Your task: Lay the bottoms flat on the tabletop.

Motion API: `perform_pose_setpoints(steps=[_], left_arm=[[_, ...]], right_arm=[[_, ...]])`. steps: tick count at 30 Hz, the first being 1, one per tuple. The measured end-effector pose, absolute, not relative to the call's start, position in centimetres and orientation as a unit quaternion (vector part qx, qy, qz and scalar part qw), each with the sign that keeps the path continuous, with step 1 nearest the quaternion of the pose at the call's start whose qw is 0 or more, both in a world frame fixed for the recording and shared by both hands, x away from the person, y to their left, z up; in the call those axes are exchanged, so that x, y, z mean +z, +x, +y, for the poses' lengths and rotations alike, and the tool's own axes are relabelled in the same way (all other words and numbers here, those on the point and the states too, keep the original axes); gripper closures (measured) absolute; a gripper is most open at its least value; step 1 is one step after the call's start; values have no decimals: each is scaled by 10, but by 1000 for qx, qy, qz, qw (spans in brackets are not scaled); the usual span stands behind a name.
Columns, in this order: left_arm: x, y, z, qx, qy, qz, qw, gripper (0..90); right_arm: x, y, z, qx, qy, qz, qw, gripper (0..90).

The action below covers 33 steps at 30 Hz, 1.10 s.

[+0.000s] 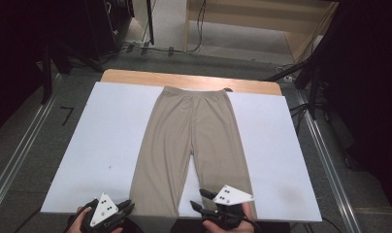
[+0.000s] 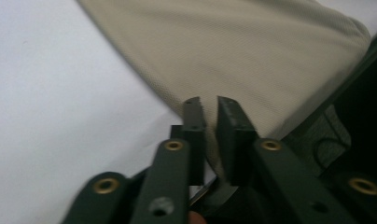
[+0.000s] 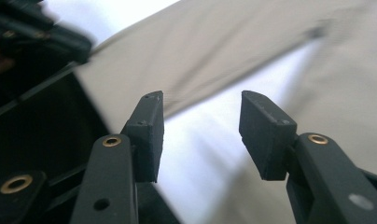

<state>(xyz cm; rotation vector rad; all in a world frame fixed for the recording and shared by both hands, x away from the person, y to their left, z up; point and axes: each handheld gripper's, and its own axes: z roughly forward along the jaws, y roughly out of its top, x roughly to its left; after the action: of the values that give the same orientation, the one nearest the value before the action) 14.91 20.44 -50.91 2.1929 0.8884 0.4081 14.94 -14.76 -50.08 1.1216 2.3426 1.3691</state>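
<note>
We see beige stretch-fabric leggings (image 1: 194, 141) laid flat on a white rectangular board (image 1: 106, 141) that covers a light wooden tabletop (image 1: 136, 76), waistband at the far edge, both legs running toward the near edge w/ a strip of white board between them. Around the table: grey carpeted floor (image 1: 19, 160), metal floor rails either side, black stands and cables at the far corners; nothing lies on the board betw. the grippers and the garment. In the high view the left gripper (image 1: 127, 208) sits at the near edge by the left leg's hem, and the right gripper (image 1: 198, 199) is at the gap betw. the legs, by the right leg's hem. The left gripper view adds detail: left gripper (image 2: 206, 103) w/ jaws nearly pressed together, only a thin slit betw. them, at the leg's outer edge near the hem; we can't tell if cloth is pinched. The right gripper view shows the right gripper (image 3: 200, 109) spread wide over the white gap, both legs' fabric beyond, and the other gripper blurred at top left.
</note>
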Motion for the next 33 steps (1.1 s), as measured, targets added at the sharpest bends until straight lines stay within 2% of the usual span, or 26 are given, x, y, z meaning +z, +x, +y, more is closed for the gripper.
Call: perform_pose_setpoints(steps=[1, 2, 8, 13, 16, 17, 18, 22, 23, 25, 26, 28, 33], left_arm=[[-508, 149, 202, 159, 856, 341, 355, 882], [-507, 149, 201, 160, 858, 340, 351, 900], [-505, 160, 222, 94, 844, 364, 382, 900], [-503, 164, 239, 101, 837, 374, 386, 900], [-508, 166, 243, 87, 832, 375, 399, 900], [-509, 166, 244, 88, 831, 375, 402, 871], [-510, 167, 244, 83, 832, 369, 407, 791], [-505, 171, 248, 94, 819, 370, 429, 597], [-505, 172, 248, 94, 817, 372, 430, 525], [-505, 176, 250, 97, 813, 375, 435, 453], [-505, 178, 250, 96, 810, 378, 437, 446], [-507, 182, 250, 102, 811, 385, 428, 459], [-510, 187, 248, 121, 810, 401, 410, 616]], right_arm=[[-499, 150, -155, 462, 388, 790, 109, 495], [-497, 151, -165, 464, 395, 785, 115, 495], [-490, 154, -210, 462, 426, 764, 150, 495], [-490, 153, -243, 462, 443, 751, 165, 491], [-492, 152, -258, 457, 449, 749, 171, 459], [-493, 152, -262, 455, 450, 749, 171, 433], [-494, 152, -265, 455, 450, 749, 172, 402], [-495, 154, -278, 450, 452, 747, 190, 317], [-495, 155, -282, 452, 454, 743, 194, 299], [-495, 156, -288, 457, 456, 738, 196, 286], [-494, 157, -291, 459, 459, 735, 198, 278], [-493, 160, -296, 455, 464, 733, 202, 271], [-494, 160, -307, 453, 474, 726, 207, 270]])
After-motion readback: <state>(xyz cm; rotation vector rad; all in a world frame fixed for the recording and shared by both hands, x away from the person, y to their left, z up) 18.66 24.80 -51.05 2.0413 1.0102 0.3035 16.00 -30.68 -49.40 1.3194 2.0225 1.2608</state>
